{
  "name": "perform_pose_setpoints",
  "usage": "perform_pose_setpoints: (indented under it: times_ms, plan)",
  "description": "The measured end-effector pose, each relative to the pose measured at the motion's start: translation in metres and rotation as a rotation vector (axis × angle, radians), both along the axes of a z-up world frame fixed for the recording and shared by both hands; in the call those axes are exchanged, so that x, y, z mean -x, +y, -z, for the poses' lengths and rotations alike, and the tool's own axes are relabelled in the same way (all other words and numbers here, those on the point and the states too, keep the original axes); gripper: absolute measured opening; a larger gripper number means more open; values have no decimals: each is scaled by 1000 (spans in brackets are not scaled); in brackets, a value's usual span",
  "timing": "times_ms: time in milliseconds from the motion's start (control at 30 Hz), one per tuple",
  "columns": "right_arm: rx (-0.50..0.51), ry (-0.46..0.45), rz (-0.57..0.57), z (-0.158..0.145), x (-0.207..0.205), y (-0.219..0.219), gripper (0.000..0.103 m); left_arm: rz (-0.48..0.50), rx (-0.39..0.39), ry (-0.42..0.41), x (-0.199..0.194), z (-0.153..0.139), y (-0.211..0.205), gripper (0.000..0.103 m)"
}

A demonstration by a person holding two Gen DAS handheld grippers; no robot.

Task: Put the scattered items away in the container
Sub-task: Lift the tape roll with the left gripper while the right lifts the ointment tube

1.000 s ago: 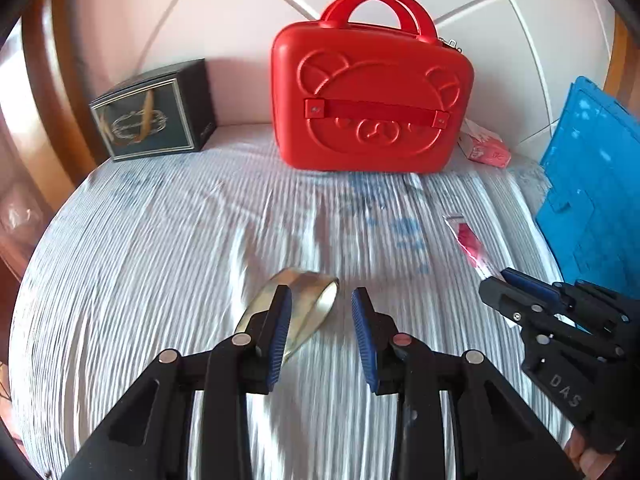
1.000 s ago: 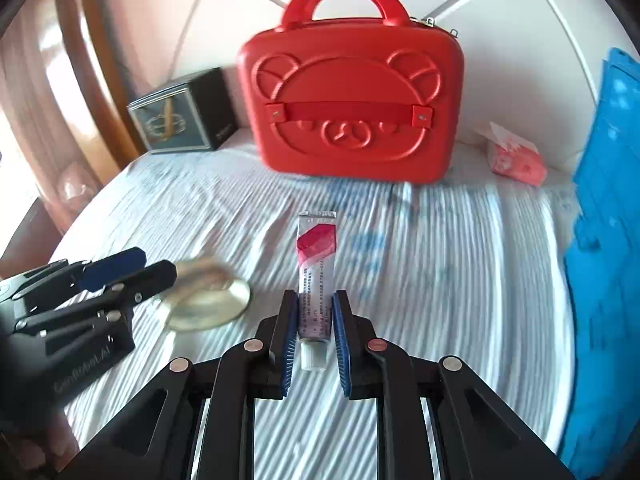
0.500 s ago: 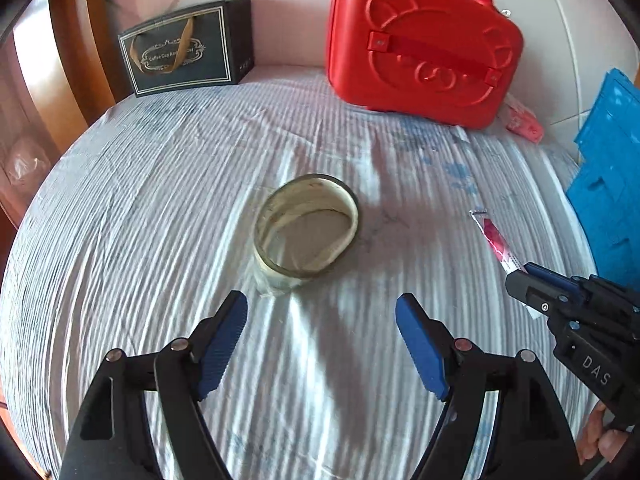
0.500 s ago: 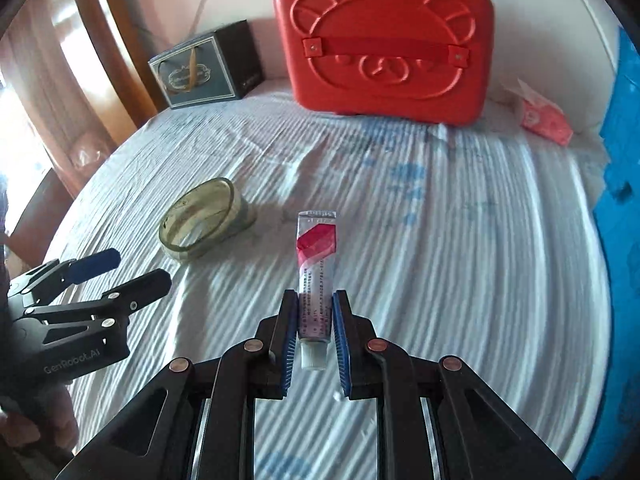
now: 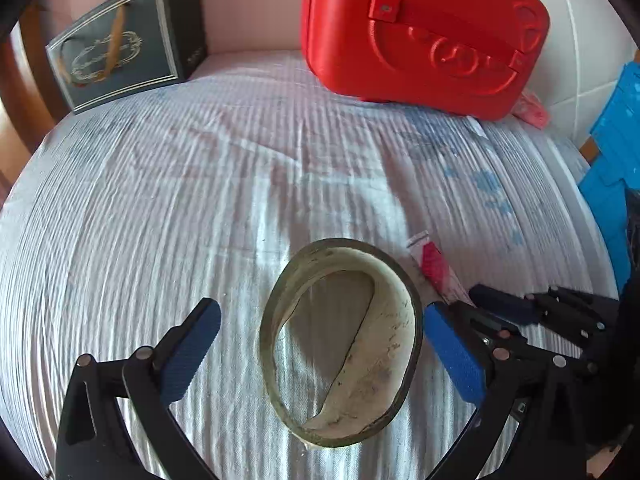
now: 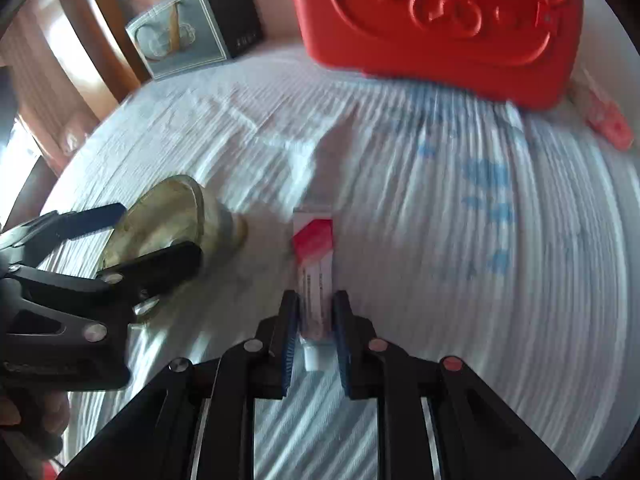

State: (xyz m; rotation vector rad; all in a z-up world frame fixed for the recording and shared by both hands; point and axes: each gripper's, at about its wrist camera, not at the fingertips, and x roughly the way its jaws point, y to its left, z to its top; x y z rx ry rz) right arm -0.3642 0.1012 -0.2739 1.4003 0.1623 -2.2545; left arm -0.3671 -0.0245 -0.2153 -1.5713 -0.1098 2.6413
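Striped white cloth (image 5: 160,208) covers the work surface; positions below are given relative to the red case (image 5: 424,32), which stands closed and upright against the far wall. Far left of the case, a dark gift bag (image 5: 120,40) rests by the wall and is probably not one of the scattered items. Well in front of the case, the tape roll (image 5: 340,344) lies tilted on the cloth, its hollow facing the left wrist camera. The left gripper (image 5: 320,352) is spread wide, one blue pad on each side of the roll and neither visibly touching it; this stance suggests a grasp across the roll's width is being prepared. Just right of the roll, also in front of the case, the tube (image 6: 314,272) points toward the case, cap nearest the camera. The right gripper (image 6: 316,328) is clenched on the tube's cap end, leaving the printed body free ahead of the fingers, presumably so it can be carried to the case. Right of the case, a pink packet (image 5: 530,110) lies near the wall, and a blue panel (image 5: 612,152) stands at the far right edge. Judged from the closed case, nothing appears stowed yet.
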Motion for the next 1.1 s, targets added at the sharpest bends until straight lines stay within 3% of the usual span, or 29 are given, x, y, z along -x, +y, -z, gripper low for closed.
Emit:
perform_pose_setpoints:
  times_ms: [67,267,400,533,567,700,867,1100]
  plan:
    - [-14,8,3,-1,2,0,38,40,-7,6,-4,-4,3,103]
    - [-80,35,-17,-1,-4,2,38,18,48,-46,7,17,3,103]
    - [-54,26,-11,-2,-2,8,38,13,48,-39,9,24,2,102]
    - [1,20,-21,-7,4,4,38,27,74,-38,0,32,11,80]
    - [-10,22,-35,-5,4,-1,38,21,83,-23,-2,32,12,72]
    - [-80,44,-71,-1,2,-17,18,-31,82,-30,-8,29,12,70]
    - [-38,59,-73,-24,-12,-12,18,-69,88,6,-32,-1,12,69]
    - [43,158,-67,-91,-63,14,18,-123,102,119,-94,-73,22,69]
